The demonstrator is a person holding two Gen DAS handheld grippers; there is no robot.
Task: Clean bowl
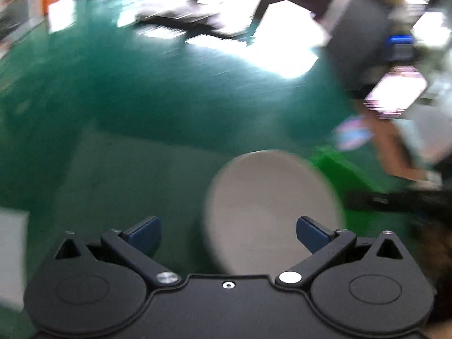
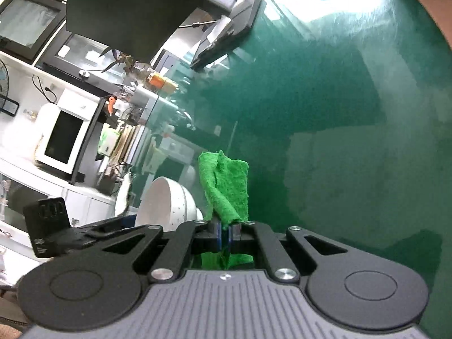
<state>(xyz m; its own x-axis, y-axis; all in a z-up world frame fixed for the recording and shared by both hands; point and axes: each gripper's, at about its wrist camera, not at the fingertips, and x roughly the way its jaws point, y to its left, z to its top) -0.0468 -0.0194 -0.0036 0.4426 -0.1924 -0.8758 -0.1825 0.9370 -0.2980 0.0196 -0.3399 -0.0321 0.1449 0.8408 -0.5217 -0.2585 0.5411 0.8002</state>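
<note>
Right tool: blue pads pressed together on a bright green cloth. The cloth stands up from the pinch in a crumpled fold, and a smaller piece of it hangs below the pads. Left tool: fingers spread wide apart, nothing between the pads; the left wrist view is heavily blurred. White bowl sits on the green bench, just ahead of the left tool's open fingers and a little toward its right finger. In the right wrist view the same bowl appears to the left of the cloth, close beside it; whether the two touch I cannot tell. That view is rolled well over, so the bowl seems tipped on its side. The left tool's black body shows at the left edge, near the bowl. Shelves with a microwave stand beyond the bench edge.
</note>
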